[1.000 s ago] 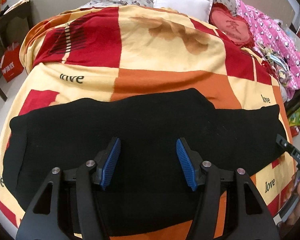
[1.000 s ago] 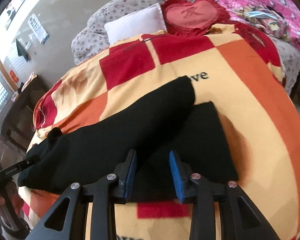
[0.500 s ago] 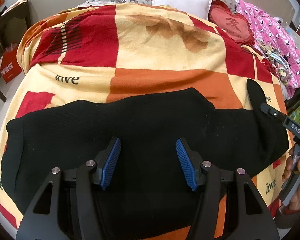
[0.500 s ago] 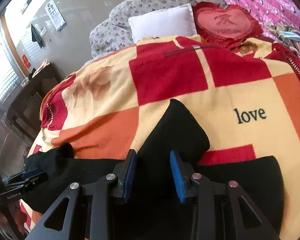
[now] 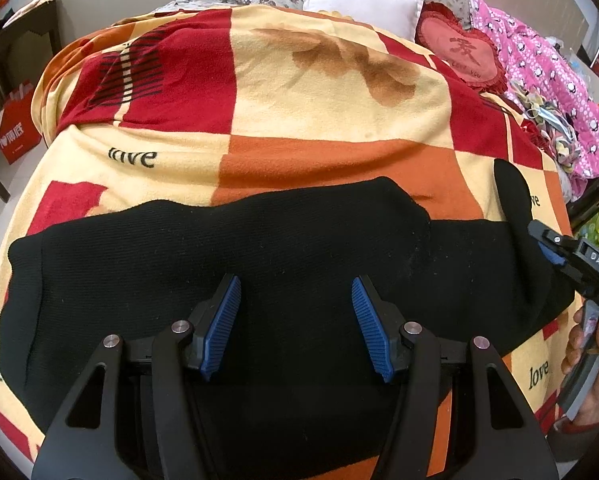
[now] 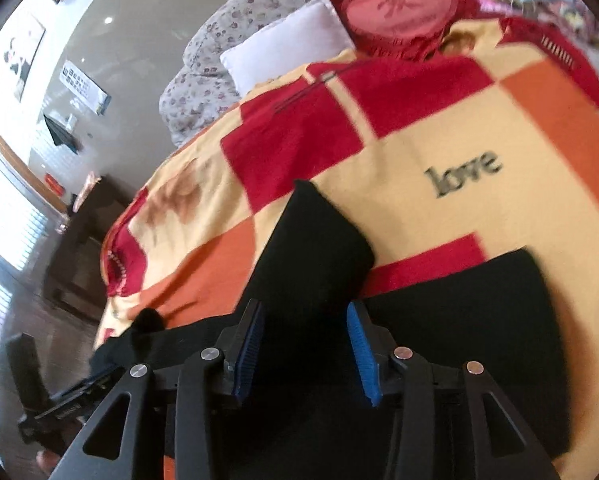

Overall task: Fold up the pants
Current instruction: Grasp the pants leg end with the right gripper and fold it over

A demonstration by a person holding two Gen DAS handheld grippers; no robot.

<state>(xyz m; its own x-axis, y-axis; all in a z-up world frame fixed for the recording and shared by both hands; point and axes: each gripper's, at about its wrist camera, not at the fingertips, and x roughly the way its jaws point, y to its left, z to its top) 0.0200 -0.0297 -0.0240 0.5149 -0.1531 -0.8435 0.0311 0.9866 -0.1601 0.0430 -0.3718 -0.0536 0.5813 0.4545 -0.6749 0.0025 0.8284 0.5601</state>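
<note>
Black knit pants (image 5: 259, 264) lie long-axis left-right across the checkered fleece blanket (image 5: 339, 92); right gripper (image 6: 305, 354) pinches the raised right-end leg, left gripper (image 5: 295, 328) wide open, empty, over mid-length.

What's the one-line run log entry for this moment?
task: fold pants | left gripper: open, over pants middle | right gripper: shut on pants leg end, lifted off blanket | fold: not yet laid

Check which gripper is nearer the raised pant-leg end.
Right. The right gripper has its jaws around the lifted end of the black pants, at the blanket's right side. The left gripper hovers open over the pants' middle, well to the side.
</note>
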